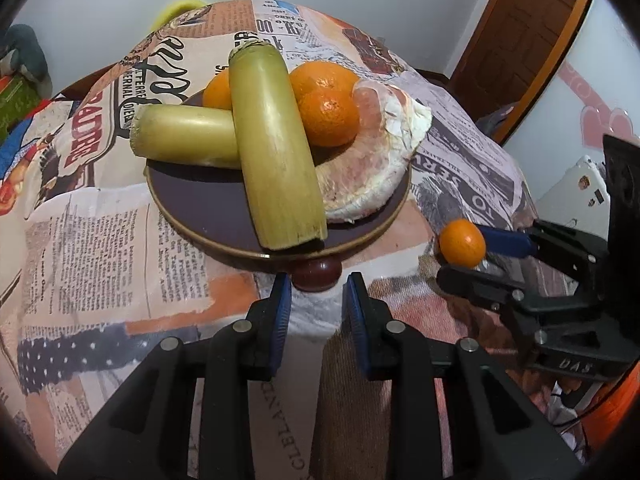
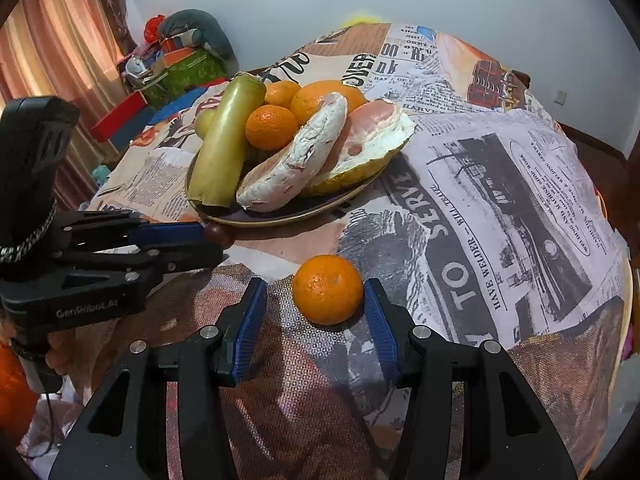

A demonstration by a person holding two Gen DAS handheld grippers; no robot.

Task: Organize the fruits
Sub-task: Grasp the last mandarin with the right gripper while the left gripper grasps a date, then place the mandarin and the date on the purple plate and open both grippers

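Right tongs (image 2: 315, 306): spread, a loose mandarin (image 2: 327, 289) between the pads, touching the 3 o'clock pad.
Left tongs (image 1: 316, 300): spread, a small dark-red fruit (image 1: 317, 274) just past the tips at 12 o'clock.
Plate (image 1: 208, 204): beyond the dark-red fruit, on the newsprint-clothed worktop (image 2: 500, 200).
On plate: two sugarcane pieces (image 1: 276, 148), oranges (image 1: 329, 118), peeled pomelo segments (image 1: 368, 168).

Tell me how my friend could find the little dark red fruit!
Start at the big dark plate piled with fruit on the newspaper-print tablecloth. At its near rim, on the cloth, sits a small dark red fruit. Unlike the oranges, it is glossy, maroon and off the plate.
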